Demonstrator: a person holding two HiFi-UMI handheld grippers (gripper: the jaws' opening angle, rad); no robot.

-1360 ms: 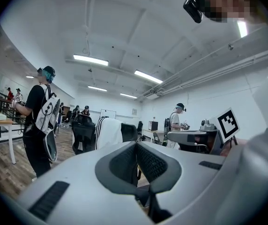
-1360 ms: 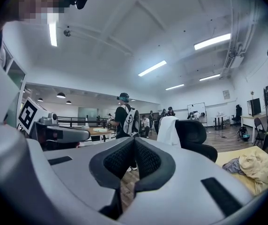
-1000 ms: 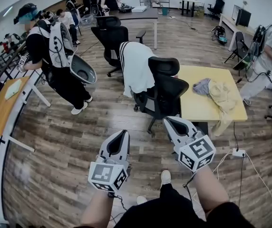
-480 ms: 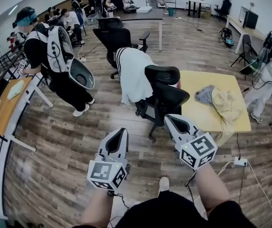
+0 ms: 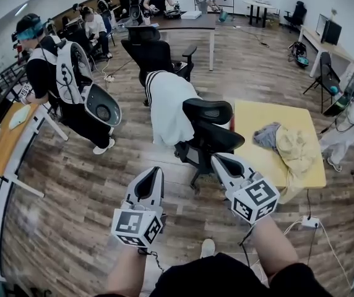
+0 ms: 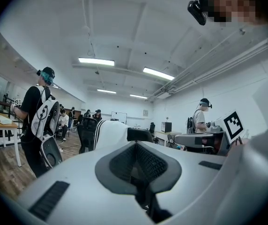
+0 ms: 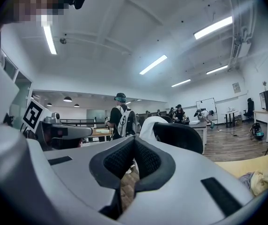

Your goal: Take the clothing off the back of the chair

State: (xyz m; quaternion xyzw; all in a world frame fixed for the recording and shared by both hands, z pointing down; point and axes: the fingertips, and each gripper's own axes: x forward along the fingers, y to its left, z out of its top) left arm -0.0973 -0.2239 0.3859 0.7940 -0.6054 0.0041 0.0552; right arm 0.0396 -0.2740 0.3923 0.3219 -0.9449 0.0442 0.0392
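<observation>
A white garment with black stripes (image 5: 166, 107) hangs over the back of a black office chair (image 5: 211, 135) in the middle of the room. The left gripper (image 5: 154, 173) is held level and shut, empty, a short way short of the chair and to its left. The right gripper (image 5: 218, 159) is shut too, with nothing in it, its tip close to the chair's seat. In the left gripper view the garment (image 6: 108, 132) and the chair's headrest (image 6: 141, 135) show just beyond the shut jaws (image 6: 136, 145). The right gripper view shows the garment (image 7: 148, 124) behind the chair's back (image 7: 181, 137).
A yellow table (image 5: 251, 113) stands right of the chair with a heap of clothes (image 5: 285, 141) on it. A person with a backpack (image 5: 59, 73) stands at the left by an orange desk (image 5: 4, 135). Another black chair (image 5: 155, 51) stands behind. A power strip (image 5: 310, 221) lies on the floor.
Both grippers have moved forward together towards the chair, which now sits closer and lower in the head view. Both jaws stay shut. The garment has not been touched.
</observation>
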